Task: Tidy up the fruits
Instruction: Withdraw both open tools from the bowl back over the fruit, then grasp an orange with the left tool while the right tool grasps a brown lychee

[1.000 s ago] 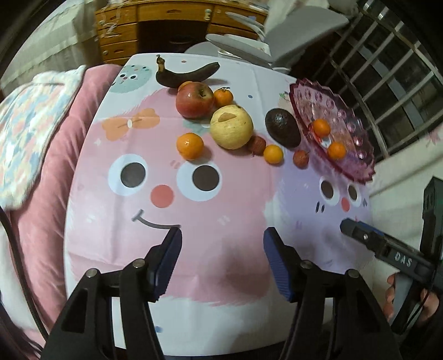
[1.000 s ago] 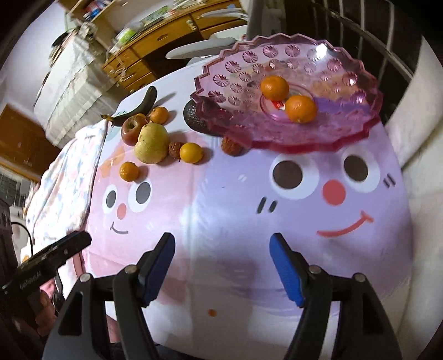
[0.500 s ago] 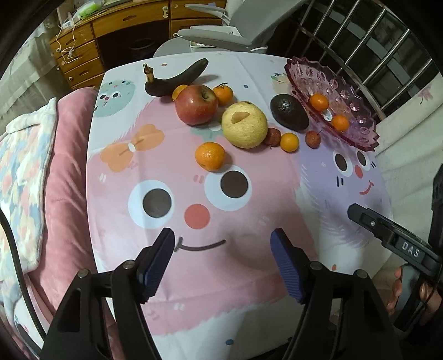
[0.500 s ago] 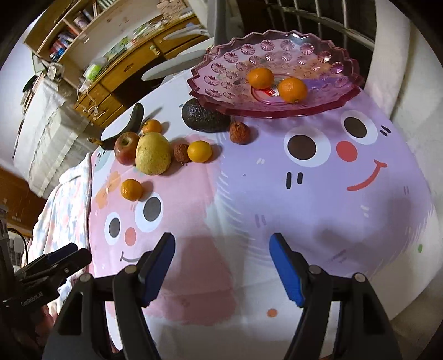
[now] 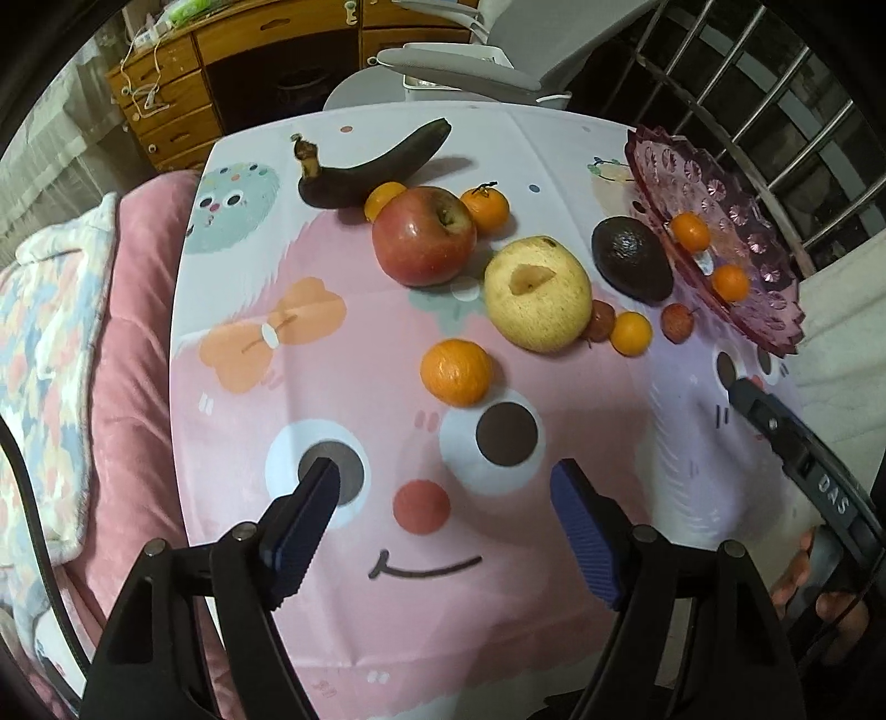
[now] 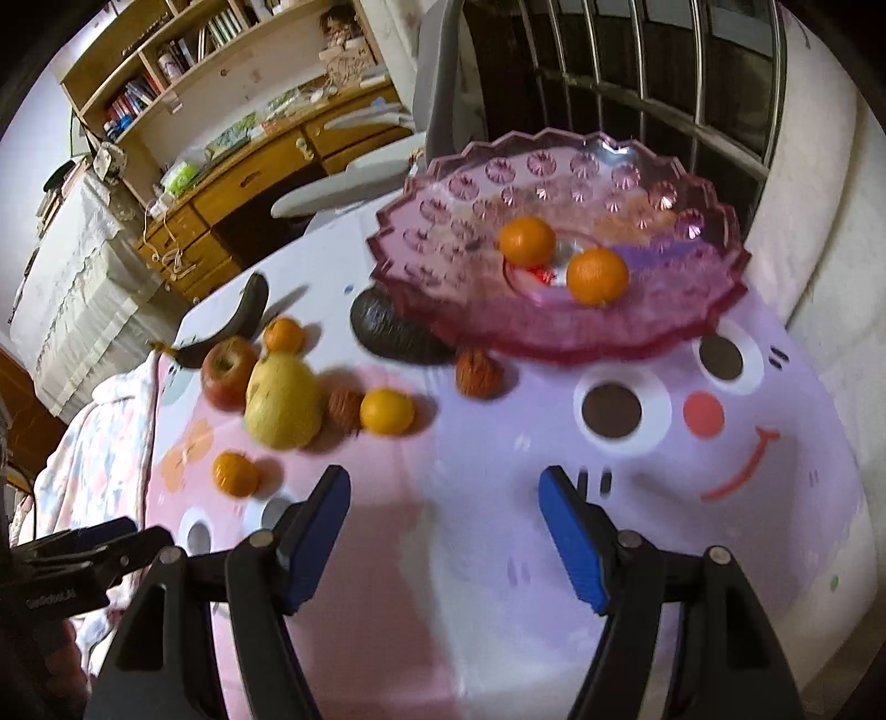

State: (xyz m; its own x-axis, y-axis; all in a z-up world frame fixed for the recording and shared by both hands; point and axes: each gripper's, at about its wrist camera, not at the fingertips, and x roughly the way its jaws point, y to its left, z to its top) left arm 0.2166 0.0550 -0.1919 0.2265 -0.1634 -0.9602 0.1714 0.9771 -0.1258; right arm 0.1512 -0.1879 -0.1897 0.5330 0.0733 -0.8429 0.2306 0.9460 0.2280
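A pink glass dish (image 6: 554,327) (image 5: 775,310) holds two small oranges (image 6: 597,276). On the cartoon tablecloth (image 5: 387,609) lie a dark banana (image 5: 371,169), a red apple (image 5: 423,235), a yellow pear (image 5: 537,293), an avocado (image 5: 631,257), several small oranges, one nearest me (image 5: 456,371), and lychees (image 6: 477,373). My left gripper (image 5: 446,515) is open and empty, above the cloth short of that orange. My right gripper (image 6: 443,518) is open and empty, short of the dish.
A pink cushion and quilt (image 5: 72,354) lie along the table's left side. A wooden desk with drawers (image 5: 232,94) and a grey chair (image 5: 498,50) stand behind. A barred window (image 6: 664,83) is behind the dish, with a white cushion (image 6: 814,221) at right.
Both grippers have moved forward over the table toward the fruit. The fruit pile and the dish look larger and nearer. Both stay open and empty.
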